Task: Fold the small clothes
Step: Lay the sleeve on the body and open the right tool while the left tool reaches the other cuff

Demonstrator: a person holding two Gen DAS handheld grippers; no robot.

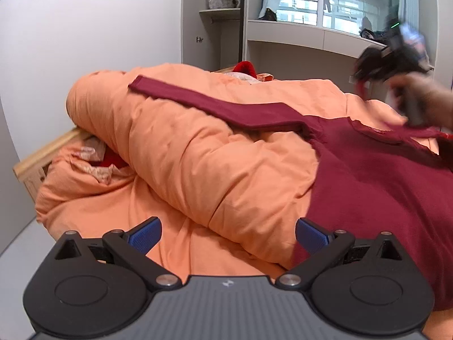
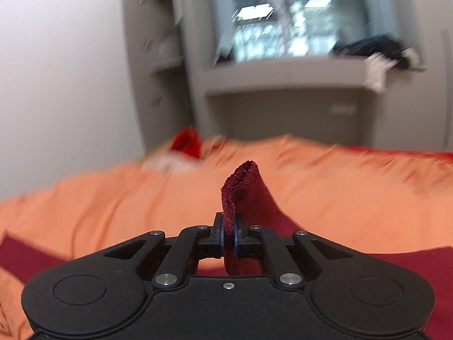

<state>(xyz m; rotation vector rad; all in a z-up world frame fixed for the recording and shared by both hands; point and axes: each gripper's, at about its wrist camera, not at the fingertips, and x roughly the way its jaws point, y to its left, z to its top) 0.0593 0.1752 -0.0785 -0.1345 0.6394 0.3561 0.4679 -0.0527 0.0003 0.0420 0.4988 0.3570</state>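
So the right gripper (image 2: 229,236) is pinching the maroon shirt's (image 1: 382,187) hem tight, while the left gripper (image 1: 228,235) hangs wide open over the orange duvet (image 1: 175,153), touching nothing.

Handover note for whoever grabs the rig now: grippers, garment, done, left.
Left gripper: open, empty, hovering over the orange duvet beside the garment's hem.
Right gripper: shut on a stitched edge of the maroon top, lifted off the bed.
Garment: spread on the duvet, one long sleeve stretched out flat.
Done: no fold visible yet.
Left: fold the sleeves in, then the body.
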